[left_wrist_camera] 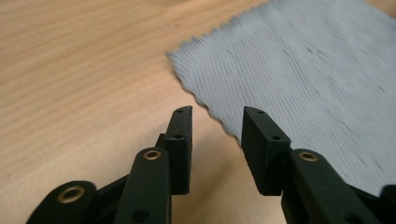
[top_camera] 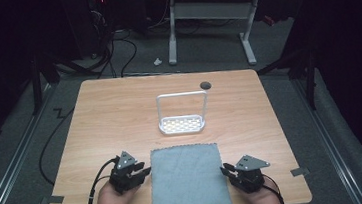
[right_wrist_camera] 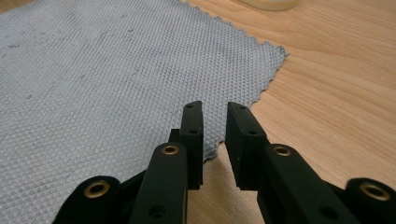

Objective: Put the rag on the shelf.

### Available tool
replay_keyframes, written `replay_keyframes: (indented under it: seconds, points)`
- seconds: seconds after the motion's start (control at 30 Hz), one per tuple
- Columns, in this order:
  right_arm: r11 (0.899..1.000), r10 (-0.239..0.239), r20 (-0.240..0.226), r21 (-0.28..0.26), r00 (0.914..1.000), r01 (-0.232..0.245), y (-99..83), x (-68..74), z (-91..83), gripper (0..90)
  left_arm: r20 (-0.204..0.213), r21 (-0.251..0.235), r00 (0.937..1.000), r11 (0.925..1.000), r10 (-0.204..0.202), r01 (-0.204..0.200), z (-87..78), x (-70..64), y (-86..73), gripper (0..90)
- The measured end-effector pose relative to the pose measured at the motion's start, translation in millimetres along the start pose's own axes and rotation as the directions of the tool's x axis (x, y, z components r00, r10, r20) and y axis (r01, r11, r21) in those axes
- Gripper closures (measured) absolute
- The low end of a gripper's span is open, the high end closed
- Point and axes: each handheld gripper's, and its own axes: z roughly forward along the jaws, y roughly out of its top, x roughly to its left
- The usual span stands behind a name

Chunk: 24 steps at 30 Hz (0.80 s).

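Hands: two bare hands enter at 6 o'clock in the high view, cut off at the wrists by the frame edge.
Left gripper: black two-jaw tool at 7 o'clock on the table; jaws parted by a moderate gap, holding nothing, tips aimed toward 3 o'clock at the cloth's left edge.
Right gripper: black two-jaw tool at 5 o'clock; jaws parted by a narrow gap, holding nothing, tips aimed toward 9 o'clock at the cloth's right edge.
Cloth: grey rectangular textured cloth lies flat between the grippers at 6 o'clock on the light wooden table; long axis runs 12 to 6; near edge is cut off by the frame.
Cloth and jaws: the left gripper view has the scalloped edge just beyond the tips; the right gripper view has the edge passing under or beside the tips, contact unclear.
Rack: white plastic perforated tray with a tall loop handle stands at 12 o'clock of the cloth, apart from it.
Hard to make out: small dark round spot near the far table edge.
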Motion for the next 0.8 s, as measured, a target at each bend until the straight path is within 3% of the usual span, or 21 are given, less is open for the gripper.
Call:
replay_keyframes:
  seconds: [0.07,0.17,0.23,0.43,0.53,0.63,0.8]
  points:
    - [1.0,0.003,-0.003,-0.003,1.0,-0.003,-0.5,-0.3,-0.2,76.9,-0.016,-0.005,0.9999,1.0,-0.004,0.004,3.7,2.2,2.8,64.1]
    - [1.0,0.007,-0.006,-0.002,1.0,-0.007,-0.5,-0.6,-0.3,76.3,-0.009,-0.025,0.9976,0.9974,-0.068,0.068,13.4,10.4,12.0,66.6]
    - [1.0,0.007,-0.009,-0.004,0.9999,-0.007,-0.4,-0.9,-0.2,76.1,-0.019,-0.041,0.9964,0.9958,-0.083,0.082,17.6,13.0,17.8,68.4]
    - [1.0,0.008,-0.016,-0.001,0.9998,-0.008,0.0,0.4,1.9,75.6,-0.021,-0.018,0.9966,0.9967,-0.079,0.079,33.5,13.1,24.8,67.2]
    - [1.0,0.003,-0.019,-0.006,0.9998,-0.004,0.3,0.3,2.4,75.1,-0.053,-0.029,0.996,0.9971,-0.072,0.071,37.4,10.1,21.8,68.6]
    - [1.0,0.007,-0.019,-0.008,0.9998,-0.007,-0.3,0.1,2.9,74.4,-0.058,-0.028,0.9965,0.9979,-0.06,0.059,37.5,8.5,21.3,71.0]
    - [0.998,0.055,-0.002,-0.038,0.9985,-0.055,3.1,-2.5,7.3,70.5,-0.044,-0.026,0.9962,0.9969,-0.076,0.075,38.8,8.6,21.6,82.6]
